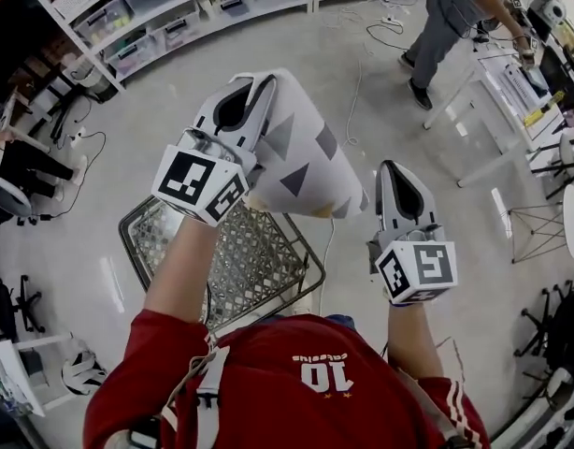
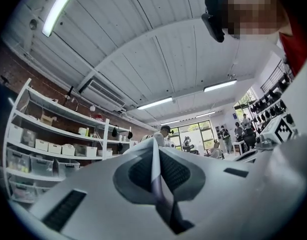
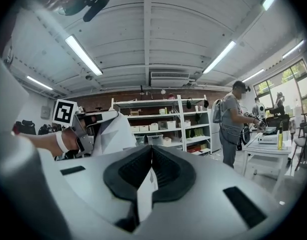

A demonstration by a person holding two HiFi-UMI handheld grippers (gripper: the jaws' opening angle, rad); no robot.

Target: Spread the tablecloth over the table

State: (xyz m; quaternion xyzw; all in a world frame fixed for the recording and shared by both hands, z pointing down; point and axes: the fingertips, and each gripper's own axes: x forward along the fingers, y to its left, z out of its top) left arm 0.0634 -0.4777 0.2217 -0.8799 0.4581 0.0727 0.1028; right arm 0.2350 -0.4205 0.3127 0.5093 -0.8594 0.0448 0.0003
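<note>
The tablecloth is white with grey triangles and hangs bunched in the air between my two grippers, in front of my chest. My left gripper is shut on one edge of it, and a fold of the tablecloth shows pinched between its dark pads. My right gripper, lower and to the right, is shut on another edge; a white strip of the tablecloth sticks out between its pads. From the right gripper view the left gripper's marker cube and the draped cloth show at the left. The table to be covered cannot be made out.
A metal mesh cart stands on the floor just below my hands. Shelves with storage bins line the far wall. A person stands at a white table at the upper right. Cables lie on the floor.
</note>
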